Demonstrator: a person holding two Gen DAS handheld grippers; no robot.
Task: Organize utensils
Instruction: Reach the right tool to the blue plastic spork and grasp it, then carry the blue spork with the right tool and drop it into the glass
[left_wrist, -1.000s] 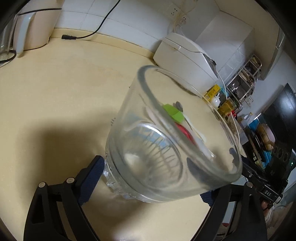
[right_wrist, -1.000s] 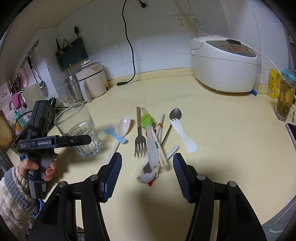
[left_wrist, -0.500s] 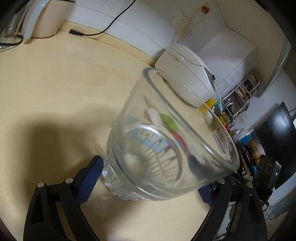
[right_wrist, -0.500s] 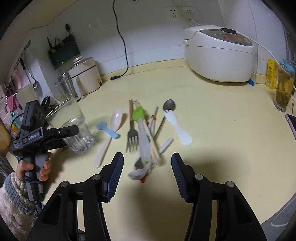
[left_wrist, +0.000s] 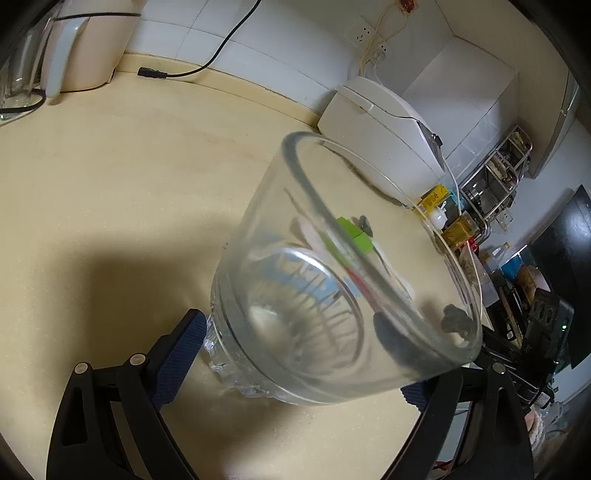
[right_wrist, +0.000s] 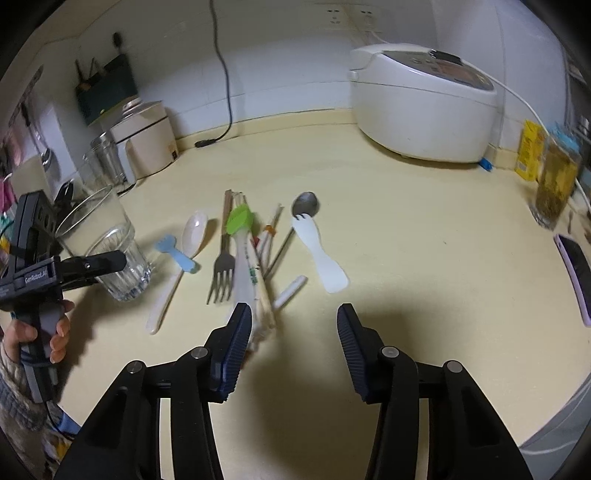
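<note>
Utensils (right_wrist: 243, 254) are lying piled mid-counter, a rice cooker (right_wrist: 421, 110) standing far right. The left gripper (left_wrist: 295, 365) is clamping a glass (left_wrist: 332, 280) left of them. The right gripper (right_wrist: 291, 332) is closing, jaws still apart at the pile's near end, gripping nothing.

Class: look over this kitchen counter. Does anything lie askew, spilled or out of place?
Yes. The utensils lie loose in a crossed heap on the cream counter: a green-headed silicone brush over wooden chopsticks, beside a metal fork. The clear ribbed glass in the left gripper holds none.
</note>
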